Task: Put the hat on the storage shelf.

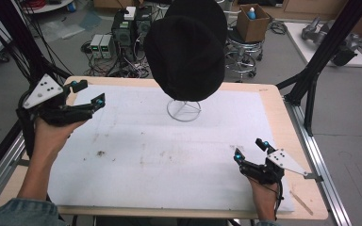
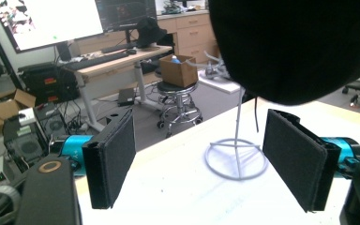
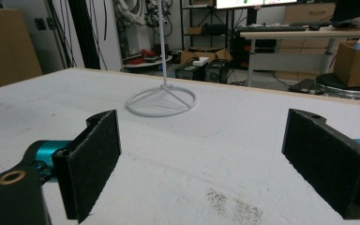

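A black knit beanie [image 1: 185, 54] sits on top of a white wire stand [image 1: 184, 110] at the back middle of the table. In the left gripper view the beanie [image 2: 300, 47] hangs over the stand's ring base [image 2: 236, 161]. My left gripper [image 1: 88, 94] is raised above the table's back left corner, open and holding nothing, pointing toward the stand [image 2: 199, 159]. My right gripper [image 1: 250, 149] rests low near the front right edge, open and holding nothing. Its view looks across the mat to the stand's base [image 3: 161, 101], with the gripper [image 3: 201, 164] well short of it.
A white mat [image 1: 160, 150] with a few dirty smudges [image 1: 100, 153] covers the wooden table [image 1: 273, 101]. Black frame posts [image 1: 320, 52] stand at the right and left. Behind the table are a stool [image 1: 241, 52], a cardboard box [image 1: 252, 22] and electronics on the floor.
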`<state>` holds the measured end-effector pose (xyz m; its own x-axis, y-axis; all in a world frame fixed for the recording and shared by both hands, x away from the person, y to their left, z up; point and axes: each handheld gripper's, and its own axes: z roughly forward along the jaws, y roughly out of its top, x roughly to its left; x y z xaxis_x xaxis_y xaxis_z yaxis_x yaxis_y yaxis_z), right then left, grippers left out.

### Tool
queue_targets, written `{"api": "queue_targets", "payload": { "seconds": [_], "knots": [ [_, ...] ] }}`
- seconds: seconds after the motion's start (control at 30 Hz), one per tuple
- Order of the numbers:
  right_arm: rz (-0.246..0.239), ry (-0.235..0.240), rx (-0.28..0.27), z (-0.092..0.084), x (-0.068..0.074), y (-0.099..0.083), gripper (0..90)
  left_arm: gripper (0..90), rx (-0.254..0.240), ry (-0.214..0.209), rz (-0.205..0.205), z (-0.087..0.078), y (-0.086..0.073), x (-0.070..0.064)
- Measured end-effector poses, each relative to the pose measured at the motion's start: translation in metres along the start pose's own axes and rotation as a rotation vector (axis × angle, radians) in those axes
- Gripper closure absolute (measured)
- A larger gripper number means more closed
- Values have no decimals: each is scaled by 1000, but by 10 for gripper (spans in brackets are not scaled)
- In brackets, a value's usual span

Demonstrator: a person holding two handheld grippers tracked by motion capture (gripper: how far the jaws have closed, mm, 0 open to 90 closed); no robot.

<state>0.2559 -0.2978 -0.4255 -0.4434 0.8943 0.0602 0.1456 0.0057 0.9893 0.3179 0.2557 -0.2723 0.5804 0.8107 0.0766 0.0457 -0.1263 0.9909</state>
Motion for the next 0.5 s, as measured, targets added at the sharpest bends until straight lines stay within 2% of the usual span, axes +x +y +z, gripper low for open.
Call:
{"api": "queue_targets", "payload": {
  "seconds": [0.1,0.33,0.5],
  "knots": [
    [-2,-3,-3,0,0,0,110,261,-4,15,-24,-5,-17,2],
    [0,-7,-2,-1,0,0,110,236,6,7,-82,-13,-50,1],
    [-3,-7,-1,-2,1,0,110,219,14,9,-75,-17,-71,-3]
  ]
}}
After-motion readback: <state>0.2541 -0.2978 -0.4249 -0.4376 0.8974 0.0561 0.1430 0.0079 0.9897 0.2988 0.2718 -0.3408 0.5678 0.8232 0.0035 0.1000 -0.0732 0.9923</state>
